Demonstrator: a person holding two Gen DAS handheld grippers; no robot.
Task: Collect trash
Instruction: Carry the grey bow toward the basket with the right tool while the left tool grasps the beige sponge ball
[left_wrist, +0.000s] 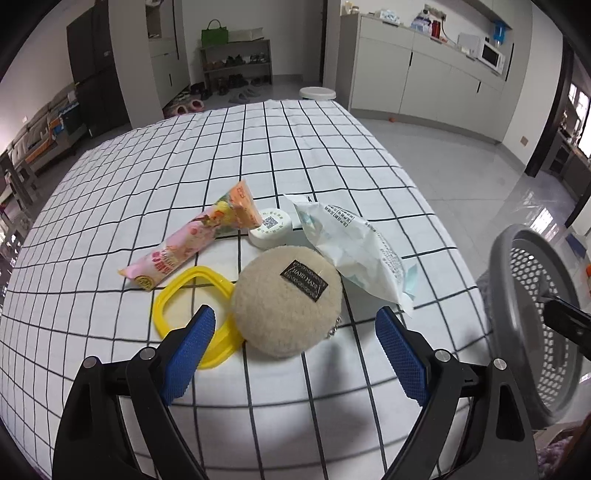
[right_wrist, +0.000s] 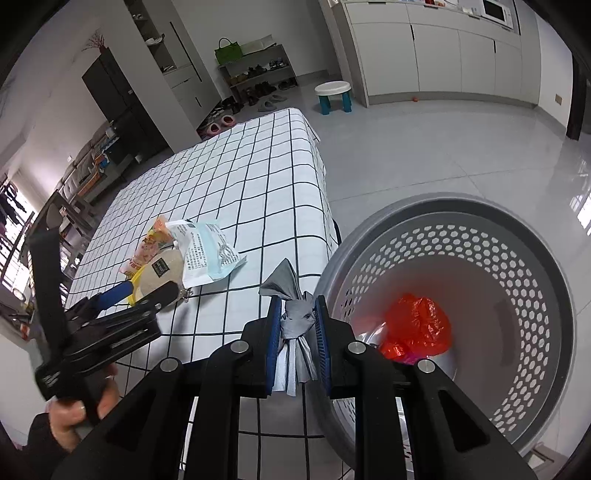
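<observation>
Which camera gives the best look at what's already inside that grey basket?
The right wrist view. It looks down into the grey basket and shows a crumpled red bag at the bottom. The left wrist view catches only the basket's rim and perforated wall at the edge; its contents are hidden.

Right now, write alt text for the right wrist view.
The right hand-held gripper is shut on a knotted grey wrapper beside a grey perforated basket holding red plastic. Left, more wrappers lie on a checked tablecloth.
</observation>
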